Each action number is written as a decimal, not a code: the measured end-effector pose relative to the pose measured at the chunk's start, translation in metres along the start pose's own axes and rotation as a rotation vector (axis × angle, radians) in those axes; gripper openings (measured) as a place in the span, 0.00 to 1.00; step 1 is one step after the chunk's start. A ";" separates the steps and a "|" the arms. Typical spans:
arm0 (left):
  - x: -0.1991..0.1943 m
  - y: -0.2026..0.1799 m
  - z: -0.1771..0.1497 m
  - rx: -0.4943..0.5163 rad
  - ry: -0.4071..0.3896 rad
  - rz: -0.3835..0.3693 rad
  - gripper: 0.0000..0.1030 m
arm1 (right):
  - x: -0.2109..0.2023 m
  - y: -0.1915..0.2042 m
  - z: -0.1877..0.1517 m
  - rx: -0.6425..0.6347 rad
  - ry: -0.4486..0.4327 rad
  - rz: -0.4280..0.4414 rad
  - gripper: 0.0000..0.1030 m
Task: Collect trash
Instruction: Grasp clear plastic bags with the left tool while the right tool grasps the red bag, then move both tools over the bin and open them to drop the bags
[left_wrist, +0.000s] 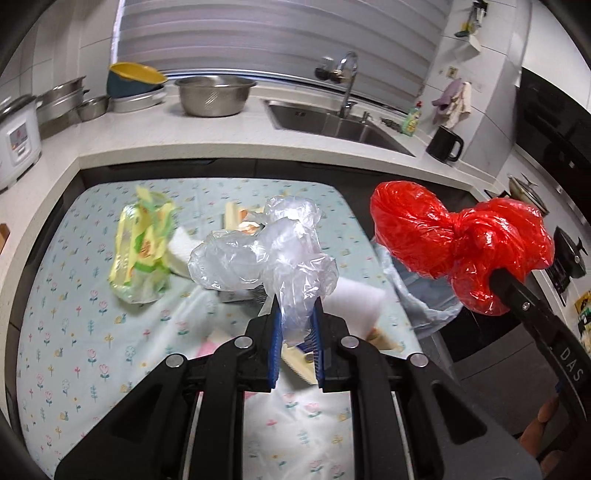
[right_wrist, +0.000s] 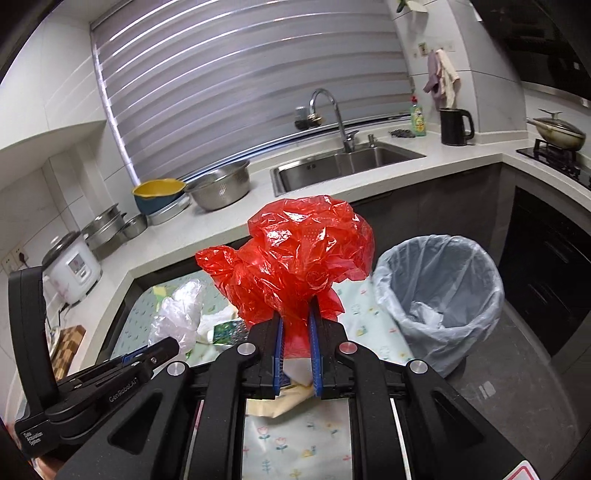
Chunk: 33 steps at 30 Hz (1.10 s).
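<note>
The left gripper (left_wrist: 296, 321) was nearly closed, its blue pads (left_wrist: 276, 343) pinching the tail of a crumpled clear bag (left_wrist: 269, 247) that stood up at the centre of the left wrist view, lifted off the table (left_wrist: 74, 295). The right gripper (right_wrist: 295, 332) was likewise almost shut, its jaws clamped on the neck of a red bag (right_wrist: 303, 254) that ballooned above them at the centre of the right wrist view; in the left view the same red bag (left_wrist: 454, 236) hung at the right of the frame.

A bin (right_wrist: 439, 291) with a pale liner stood at the right of the right wrist view, just beside the table's edge, with some crumpled white stuff at its bottom. The red bag was up beside it, to its left in the frame, not over its mouth.

More trash lay on the floral cloth: a yellow-green wrapper (left_wrist: 142, 243) at the left centre of the left view, and white and cream scraps (left_wrist: 354, 302) under and just behind the clear bag. Along the top of both frames ran the counter (left_wrist: 221, 129), with a sink (right_wrist: 343, 166), a steel bowl (left_wrist: 214, 94) and a rice cooker (right_wrist: 72, 266).
</note>
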<state>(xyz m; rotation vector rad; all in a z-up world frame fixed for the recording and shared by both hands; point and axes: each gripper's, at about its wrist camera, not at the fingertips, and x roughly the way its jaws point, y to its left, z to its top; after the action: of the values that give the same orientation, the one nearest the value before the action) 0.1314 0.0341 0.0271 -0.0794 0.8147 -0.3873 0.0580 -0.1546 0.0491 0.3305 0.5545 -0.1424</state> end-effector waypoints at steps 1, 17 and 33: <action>0.001 -0.008 0.001 0.010 -0.001 -0.010 0.13 | -0.003 -0.005 0.001 0.006 -0.005 -0.009 0.11; 0.044 -0.129 0.005 0.188 0.045 -0.133 0.13 | -0.028 -0.109 0.016 0.123 -0.065 -0.175 0.11; 0.139 -0.209 0.017 0.332 0.111 -0.267 0.13 | 0.008 -0.178 0.025 0.181 -0.053 -0.302 0.11</action>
<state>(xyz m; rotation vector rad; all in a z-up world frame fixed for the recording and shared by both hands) 0.1657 -0.2118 -0.0123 0.1451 0.8416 -0.7801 0.0377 -0.3302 0.0165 0.4161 0.5376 -0.4937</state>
